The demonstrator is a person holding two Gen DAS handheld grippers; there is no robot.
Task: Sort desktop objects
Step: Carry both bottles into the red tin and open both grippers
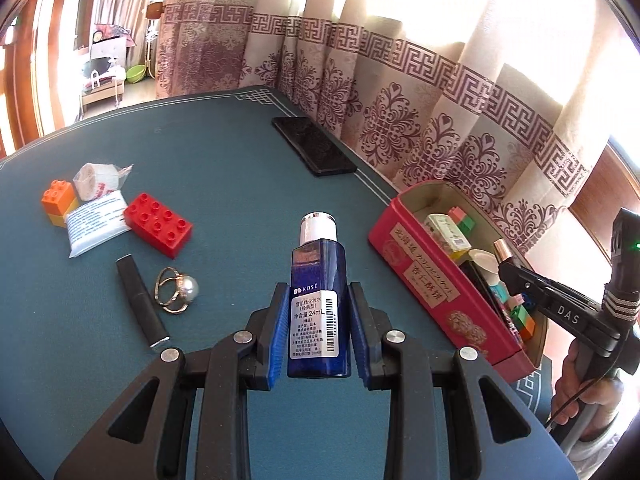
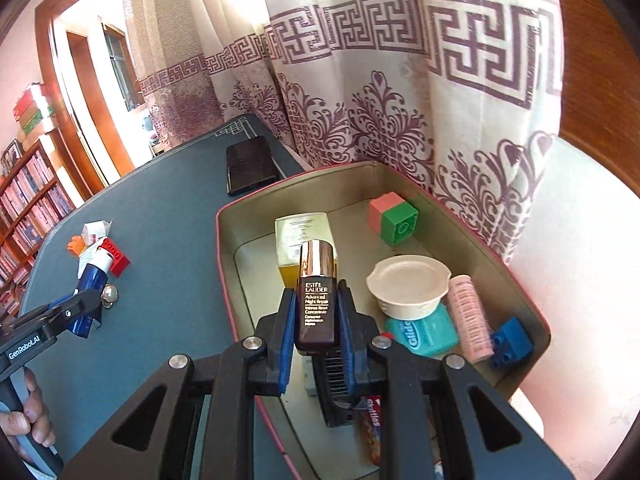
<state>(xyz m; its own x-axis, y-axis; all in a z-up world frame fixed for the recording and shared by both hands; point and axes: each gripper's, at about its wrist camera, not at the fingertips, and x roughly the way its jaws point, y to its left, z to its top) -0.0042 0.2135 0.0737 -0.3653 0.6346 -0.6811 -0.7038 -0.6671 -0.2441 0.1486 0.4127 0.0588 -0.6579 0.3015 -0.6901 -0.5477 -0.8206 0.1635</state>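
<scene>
My left gripper (image 1: 319, 320) is shut on a blue Kose lotion bottle (image 1: 319, 292) with a white cap, held above the teal table; it also shows in the right wrist view (image 2: 90, 292). My right gripper (image 2: 316, 320) is shut on a small brown Estee Lauder bottle (image 2: 316, 300) and holds it over the open red tin box (image 2: 228, 264); the box also shows in the left wrist view (image 1: 424, 280). On the table lie a red brick (image 1: 158, 224), an orange-yellow brick (image 1: 59, 202), a white packet (image 1: 96, 228), a pearl ring (image 1: 178, 290) and a dark tube (image 1: 140, 300).
A black phone (image 1: 314, 146) lies at the table's far edge by the curtain. The box holds a pink-green brick (image 2: 394, 218), a white cup (image 2: 408, 284), a floss case (image 2: 424, 332), a pink roll (image 2: 468, 316), a blue brick (image 2: 512, 340) and a comb.
</scene>
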